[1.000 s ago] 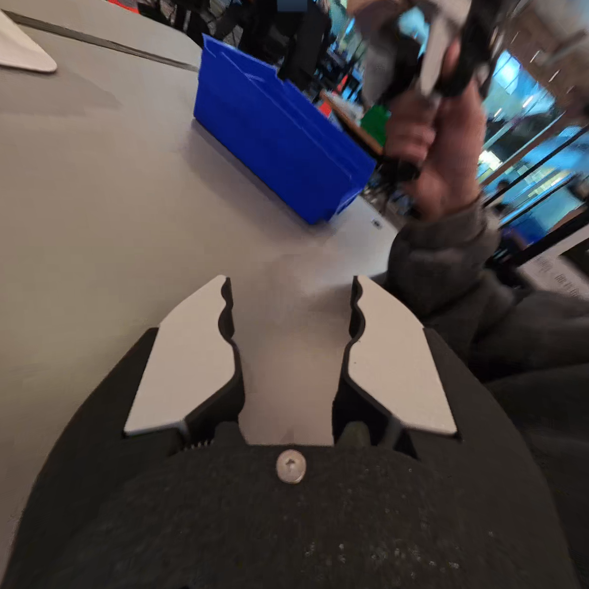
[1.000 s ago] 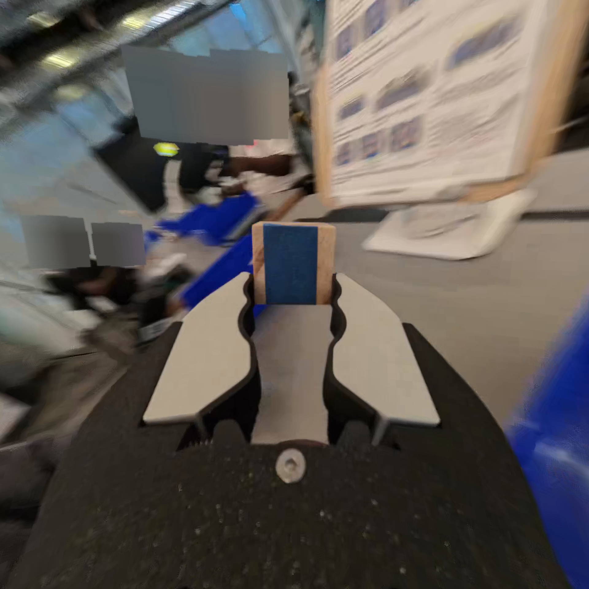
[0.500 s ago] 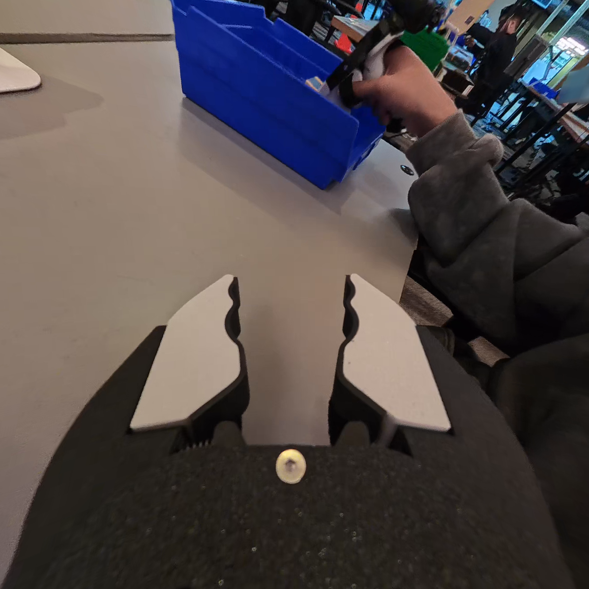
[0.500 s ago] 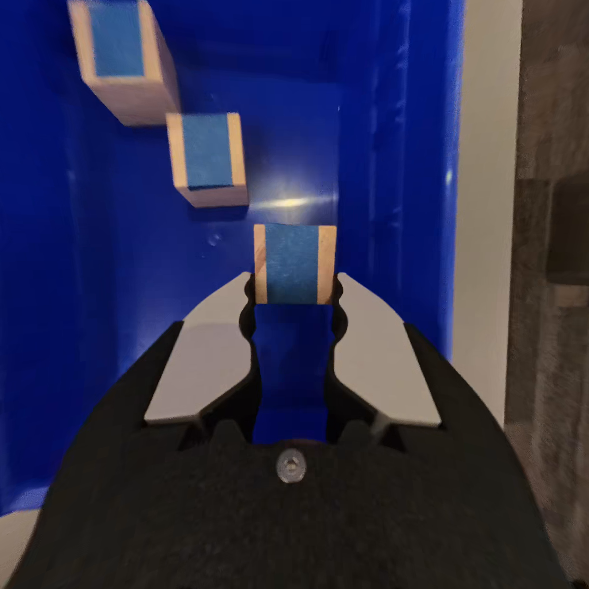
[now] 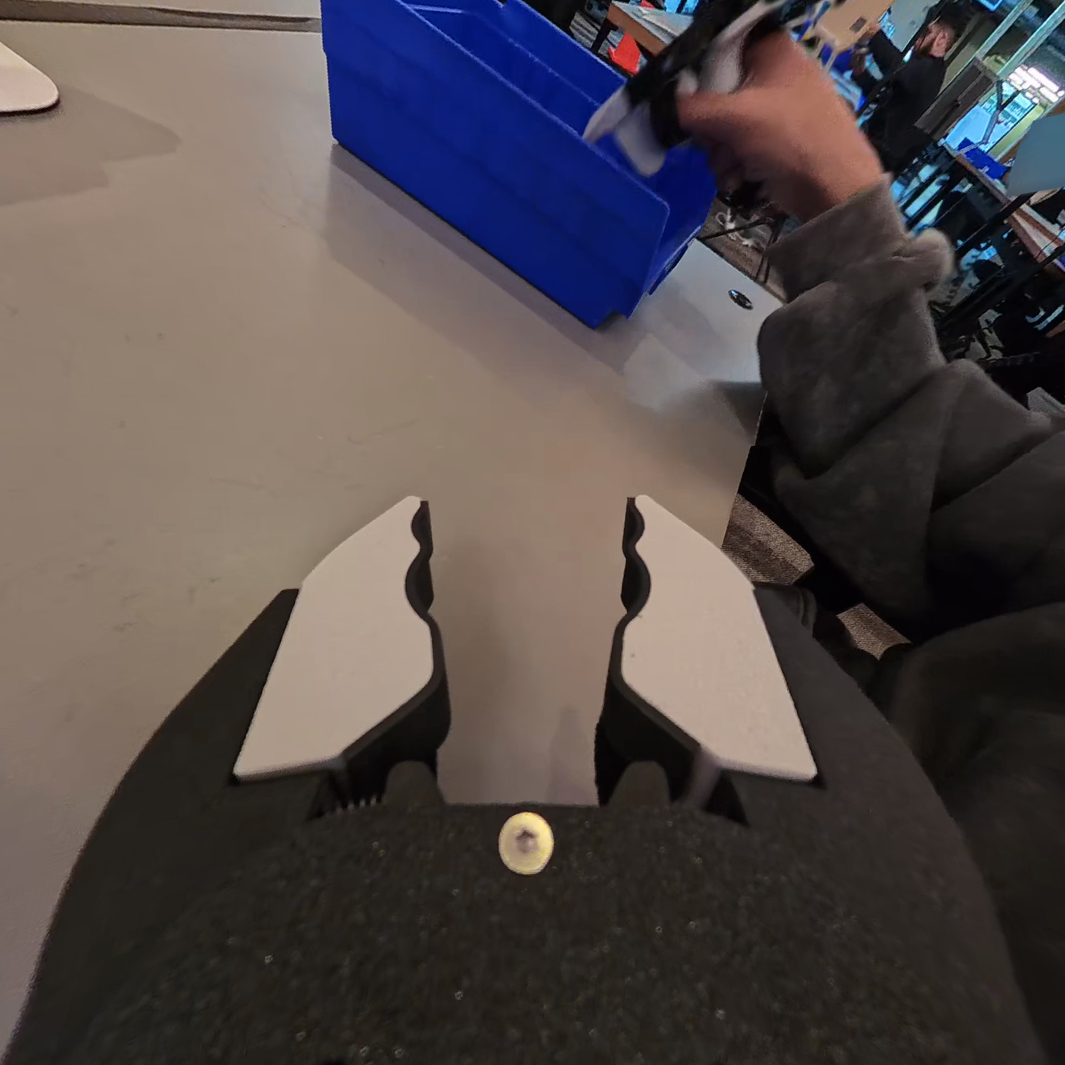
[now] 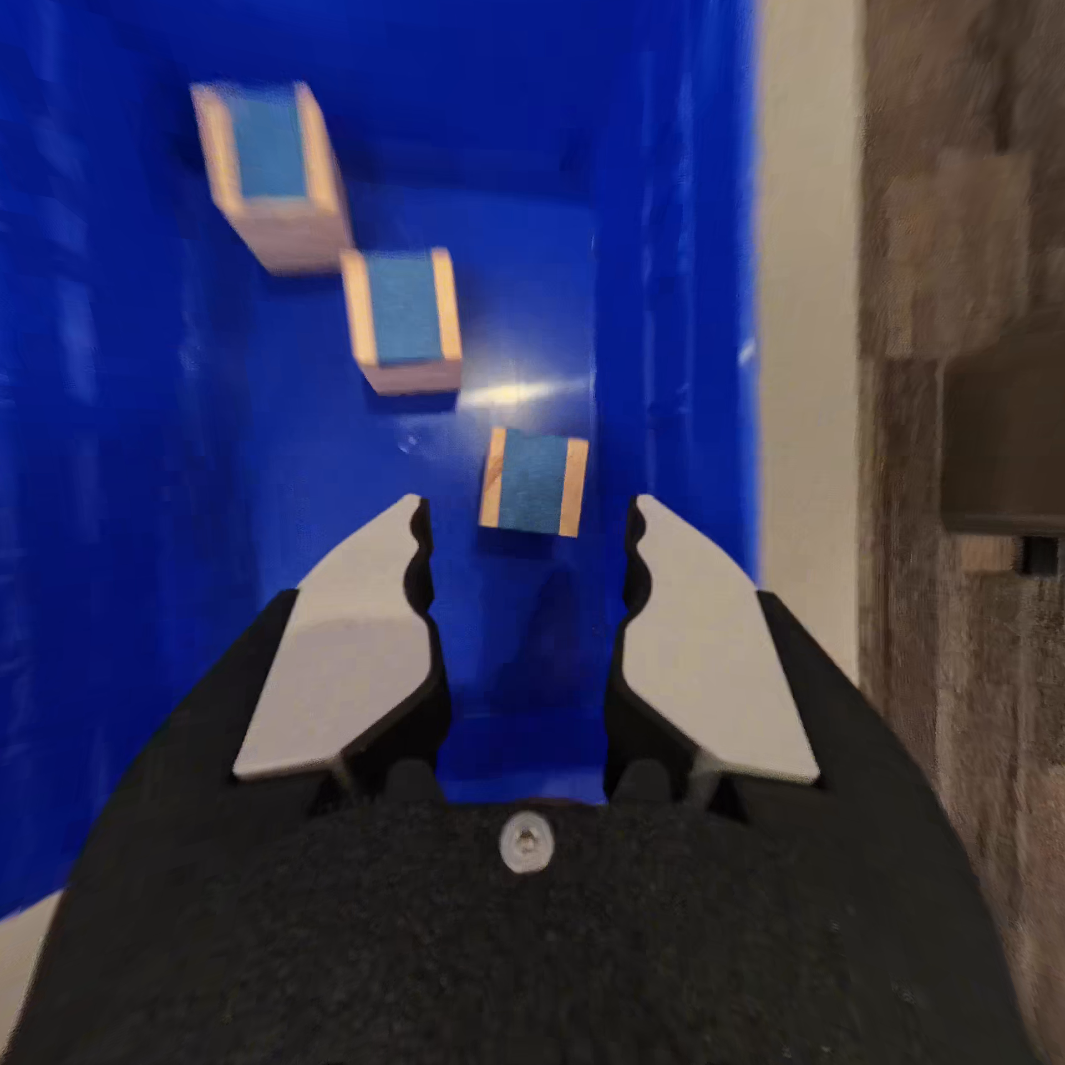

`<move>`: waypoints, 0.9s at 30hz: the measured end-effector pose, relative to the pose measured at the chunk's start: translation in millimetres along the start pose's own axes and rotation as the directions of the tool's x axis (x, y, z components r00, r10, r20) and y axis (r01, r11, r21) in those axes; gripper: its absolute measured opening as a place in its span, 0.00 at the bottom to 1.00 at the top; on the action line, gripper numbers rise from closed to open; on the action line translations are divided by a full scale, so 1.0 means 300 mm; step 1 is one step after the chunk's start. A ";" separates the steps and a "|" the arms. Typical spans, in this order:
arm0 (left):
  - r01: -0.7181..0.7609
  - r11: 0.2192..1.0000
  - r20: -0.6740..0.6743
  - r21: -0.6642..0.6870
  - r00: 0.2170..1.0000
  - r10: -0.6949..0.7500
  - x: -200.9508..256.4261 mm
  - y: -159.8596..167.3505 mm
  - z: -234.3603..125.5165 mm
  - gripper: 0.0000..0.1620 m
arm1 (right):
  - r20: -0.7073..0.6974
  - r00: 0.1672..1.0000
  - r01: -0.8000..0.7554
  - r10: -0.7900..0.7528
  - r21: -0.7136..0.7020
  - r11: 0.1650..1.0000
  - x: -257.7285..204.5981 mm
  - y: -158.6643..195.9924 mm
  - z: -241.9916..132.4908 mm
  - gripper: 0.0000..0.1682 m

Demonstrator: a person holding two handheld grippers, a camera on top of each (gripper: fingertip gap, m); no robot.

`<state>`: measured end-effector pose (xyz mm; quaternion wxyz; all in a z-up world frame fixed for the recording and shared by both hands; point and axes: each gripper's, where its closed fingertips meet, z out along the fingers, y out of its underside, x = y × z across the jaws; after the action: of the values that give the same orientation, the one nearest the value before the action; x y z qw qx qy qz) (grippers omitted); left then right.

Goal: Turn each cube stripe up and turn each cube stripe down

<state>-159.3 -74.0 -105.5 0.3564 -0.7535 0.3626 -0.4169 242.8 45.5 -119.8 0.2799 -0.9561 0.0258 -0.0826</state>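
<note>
Right gripper just let go: jaws spread, cube now stripe-up in the bin at 12 o'clock. Left gripper idle, spread.

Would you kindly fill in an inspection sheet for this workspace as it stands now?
Surface: grey table, bare in front of the left tool.
Job's things: three wooden cubes in the blue bin, all with the blue stripe up: near cube, middle cube, far cube. None is held.
Clutter: white stand base at the table's far left edge.
Grippers: left tool open and empty, low over the table; right tool open and empty above the bin, held by a hand in a grey sleeve.
Cables: nothing seen.
Surroundings: desks and a person in the far background; patchy brown floor beside the table.
</note>
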 end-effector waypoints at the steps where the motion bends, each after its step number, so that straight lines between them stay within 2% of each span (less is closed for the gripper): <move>1: -0.001 1.000 0.003 0.003 1.000 0.001 -0.001 -0.002 -0.001 0.39 | 0.015 1.000 -0.006 0.005 0.100 0.995 -0.008 -0.052 -0.084 0.38; 3: 0.001 1.000 0.010 0.003 1.000 -0.001 -0.008 -0.003 -0.003 0.39 | 0.104 0.994 -0.008 -0.029 0.338 0.941 -0.074 -0.157 -0.281 0.36; 5: 0.010 1.000 0.034 0.006 0.999 -0.010 -0.025 -0.004 -0.007 0.39 | 0.239 0.960 -0.019 -0.144 0.571 0.821 -0.211 -0.232 -0.480 0.35; 7: 0.026 1.000 0.057 -0.002 0.998 -0.025 -0.045 0.000 -0.009 0.39 | 0.387 0.870 -0.077 -0.304 0.718 0.692 -0.400 -0.249 -0.634 0.35; 9: 0.046 0.999 0.072 0.001 0.996 -0.046 -0.061 0.000 -0.014 0.39 | 0.534 0.725 -0.177 -0.435 0.755 0.632 -0.607 -0.210 -0.709 0.34; 12: 0.066 0.998 0.071 0.000 0.995 -0.066 -0.067 -0.002 -0.021 0.39 | 0.697 0.498 -0.285 -0.516 0.694 0.661 -0.904 -0.081 -0.655 0.33; 14: 0.062 0.998 -0.040 -0.020 0.997 -0.063 0.002 -0.015 -0.034 0.44 | 0.725 0.454 -0.273 -0.518 0.666 0.694 -1.039 -0.004 -0.557 0.33; 15: 0.048 0.998 -0.077 -0.041 0.996 -0.051 0.035 -0.026 -0.052 0.42 | 0.738 0.443 -0.249 -0.509 0.647 0.721 -1.089 0.026 -0.509 0.33; 18: -0.096 0.993 0.028 -0.070 0.995 0.098 0.022 -0.091 -0.180 0.41 | 0.783 0.389 -0.178 -0.487 0.582 0.793 -1.169 0.085 -0.431 0.33; 20: -0.195 0.971 0.214 -0.137 0.951 0.221 -0.089 -0.139 -0.328 0.40 | 0.802 0.365 -0.190 -0.473 0.562 0.805 -1.168 0.092 -0.429 0.33; 22: -0.236 0.926 0.365 -0.294 0.868 0.337 -0.242 -0.154 -0.488 0.40 | 0.800 0.362 -0.187 -0.478 0.565 0.804 -1.159 0.095 -0.430 0.33; 23: -0.226 0.893 0.397 -0.389 0.834 0.384 -0.317 -0.149 -0.559 0.40 | 0.794 0.369 -0.182 -0.484 0.572 0.800 -1.154 0.095 -0.427 0.33; 25: -0.224 0.815 0.369 -0.534 0.806 0.462 -0.438 -0.137 -0.654 0.39 | 0.796 0.357 -0.186 -0.489 0.574 0.798 -1.148 0.096 -0.429 0.33; 27: -0.220 0.746 0.336 -0.629 0.788 0.516 -0.571 -0.135 -0.713 0.38 | 0.841 0.232 -0.240 -0.488 0.536 0.809 -1.156 0.107 -0.476 0.32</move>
<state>-405.6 39.9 -49.7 0.2775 -0.8131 0.5118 -0.0053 -123.5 -24.3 -68.4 0.4958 -0.6647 -0.2594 0.4951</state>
